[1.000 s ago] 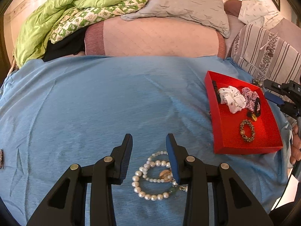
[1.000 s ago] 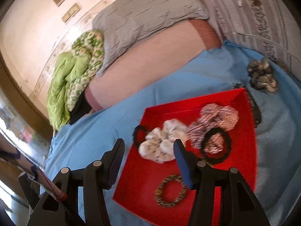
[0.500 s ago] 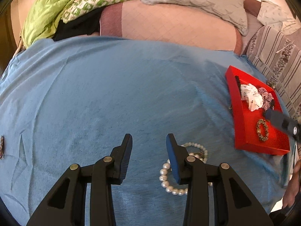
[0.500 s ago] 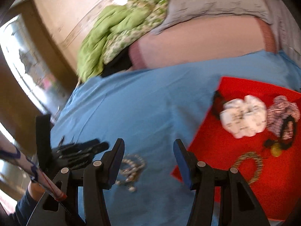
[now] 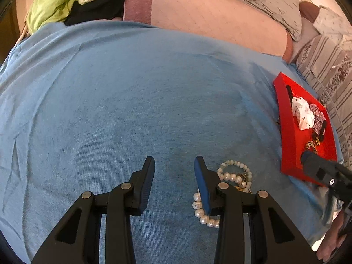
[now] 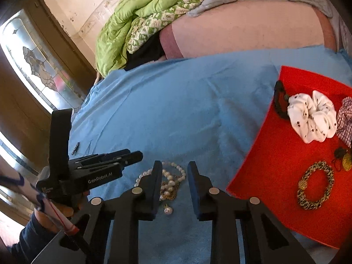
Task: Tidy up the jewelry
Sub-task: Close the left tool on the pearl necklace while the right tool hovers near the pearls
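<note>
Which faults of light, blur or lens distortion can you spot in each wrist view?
Left wrist view: fisheye bends the blue sheet into a dome, dark corners, pearls sharp, the other gripper at the right edge blurred. Right wrist view: window blown out with glare, red tray vivid, edges curved.

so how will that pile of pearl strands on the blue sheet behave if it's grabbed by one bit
The heaped white pearl bead strands would probably go floppy and dangle, since they lie in loose loops. The round glossy beads may slip between pads. A gold chain seems tangled in, so everything may lift together, and the small pendant would likely swing.
</note>
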Action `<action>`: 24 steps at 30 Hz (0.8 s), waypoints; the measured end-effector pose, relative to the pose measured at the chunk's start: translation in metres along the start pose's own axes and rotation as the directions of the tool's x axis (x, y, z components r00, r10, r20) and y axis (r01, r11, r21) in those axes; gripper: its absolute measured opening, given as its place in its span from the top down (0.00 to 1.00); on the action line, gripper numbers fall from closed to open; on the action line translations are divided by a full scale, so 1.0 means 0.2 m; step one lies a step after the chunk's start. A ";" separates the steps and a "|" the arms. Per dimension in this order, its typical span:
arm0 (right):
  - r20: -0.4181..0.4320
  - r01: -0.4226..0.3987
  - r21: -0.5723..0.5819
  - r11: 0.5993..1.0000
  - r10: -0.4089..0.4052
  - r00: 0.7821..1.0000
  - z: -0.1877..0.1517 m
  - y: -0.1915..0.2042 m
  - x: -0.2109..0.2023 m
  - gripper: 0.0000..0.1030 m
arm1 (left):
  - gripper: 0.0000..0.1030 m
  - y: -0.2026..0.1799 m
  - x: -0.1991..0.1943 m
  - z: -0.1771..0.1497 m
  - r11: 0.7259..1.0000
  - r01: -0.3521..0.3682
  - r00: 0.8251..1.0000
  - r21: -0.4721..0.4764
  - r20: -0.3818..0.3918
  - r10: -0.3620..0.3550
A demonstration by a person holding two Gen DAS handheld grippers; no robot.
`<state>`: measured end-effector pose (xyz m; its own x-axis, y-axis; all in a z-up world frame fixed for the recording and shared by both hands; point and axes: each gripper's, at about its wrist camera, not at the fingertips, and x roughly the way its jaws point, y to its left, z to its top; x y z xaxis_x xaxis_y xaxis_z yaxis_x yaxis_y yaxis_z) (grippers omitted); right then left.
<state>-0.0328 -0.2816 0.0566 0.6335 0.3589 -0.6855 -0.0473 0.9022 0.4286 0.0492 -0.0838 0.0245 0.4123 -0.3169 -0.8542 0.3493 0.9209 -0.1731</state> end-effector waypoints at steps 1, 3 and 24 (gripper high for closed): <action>-0.008 0.000 -0.002 1.000 0.000 1.000 0.00 0.00 0.01 0.75 | 0.65 -0.01 0.00 0.00 1.000 0.003 1.000 0.004 -0.001 -0.003; -0.025 -0.001 -0.006 1.000 0.000 1.000 -0.01 0.00 0.02 0.75 | 0.65 -0.05 0.01 -0.01 0.999 0.005 1.000 0.040 -0.005 -0.005; -0.073 0.001 -0.019 1.000 -0.003 0.997 -0.07 0.00 0.03 0.75 | 0.65 -0.30 0.12 -0.03 0.968 -0.007 1.000 0.250 -0.014 0.011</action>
<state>-0.0402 -0.2754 0.0446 0.5759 0.3730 -0.7275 -0.0612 0.9070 0.4166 0.0334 -0.1464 0.0116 0.4041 -0.3036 -0.8628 0.5459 0.8369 -0.0388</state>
